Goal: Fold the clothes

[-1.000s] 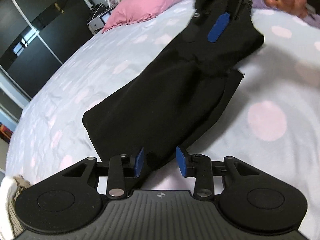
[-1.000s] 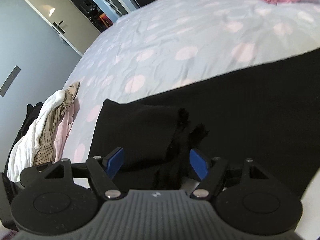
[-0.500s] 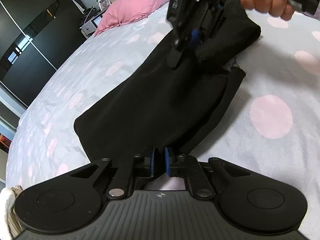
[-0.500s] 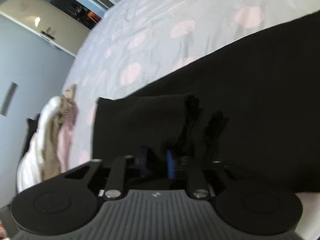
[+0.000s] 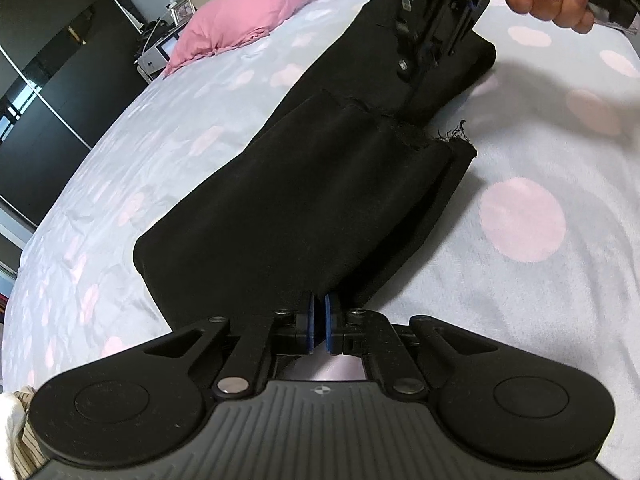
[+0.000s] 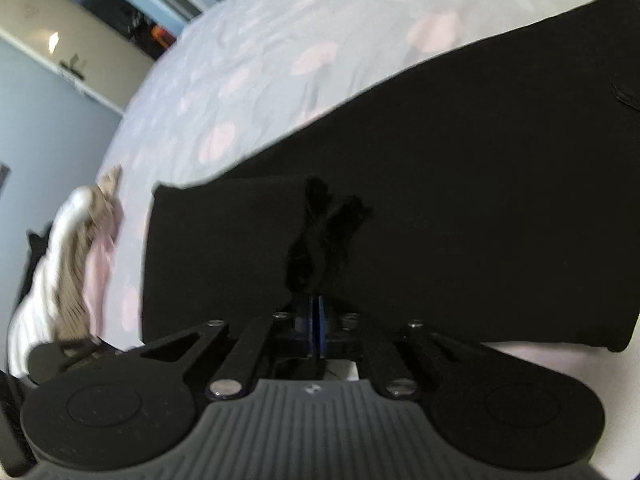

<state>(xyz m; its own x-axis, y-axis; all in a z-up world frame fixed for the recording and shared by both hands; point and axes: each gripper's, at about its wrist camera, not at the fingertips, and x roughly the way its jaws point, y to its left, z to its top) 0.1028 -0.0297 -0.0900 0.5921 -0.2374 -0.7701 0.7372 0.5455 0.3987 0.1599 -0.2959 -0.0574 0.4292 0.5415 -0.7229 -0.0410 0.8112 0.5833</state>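
Left wrist view: left tool point(image 5: 319, 322) pinches black trousers point(image 5: 304, 200) on bed point(image 5: 540, 320).
Right tool point(image 6: 316, 326) opening, pads nearly together on frayed hem.

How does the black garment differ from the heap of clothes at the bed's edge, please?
The black garment is one dark piece, spread long across the bed; the heap of clothes mixes white, beige and pink. The black garment lies fairly flat; the heap is crumpled. Both lie on the bed.

Black hand-held gripper point(image 5: 319, 322), blue pads, silver screws, ribbed grey housing
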